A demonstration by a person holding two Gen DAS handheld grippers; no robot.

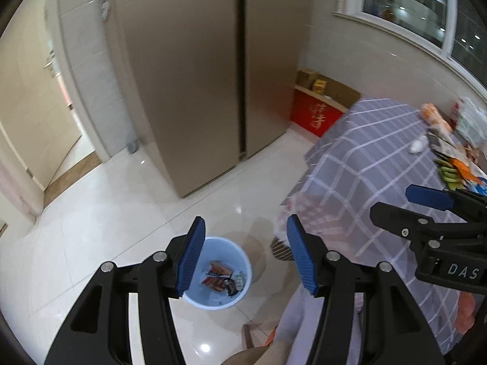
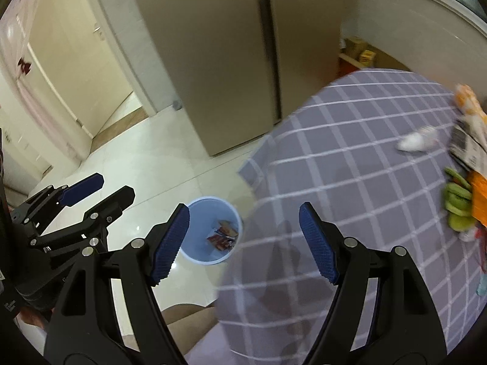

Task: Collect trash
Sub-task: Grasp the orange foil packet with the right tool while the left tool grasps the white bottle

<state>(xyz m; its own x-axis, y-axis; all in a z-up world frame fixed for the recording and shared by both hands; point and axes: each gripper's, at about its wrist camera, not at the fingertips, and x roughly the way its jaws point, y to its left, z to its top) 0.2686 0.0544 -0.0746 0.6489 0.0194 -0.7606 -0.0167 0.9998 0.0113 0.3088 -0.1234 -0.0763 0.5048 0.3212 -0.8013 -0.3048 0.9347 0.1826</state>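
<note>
Both the left gripper (image 1: 243,255) and the "DAS"-lettered right gripper (image 2: 243,243) are hanging empty, jaws apart, over the blue bin (image 1: 243,299) by the table's (image 1: 380,140) corner.

Ahead of the tongs stands a tall beige double-door refrigerator (image 1: 182,85) on a glossy white tile floor (image 1: 91,213). To their right, a table under a grey checked cloth (image 2: 350,167). Far left, an open doorway (image 1: 39,106); upper right, a dark window (image 1: 411,3) mirroring ceiling lights.
</note>
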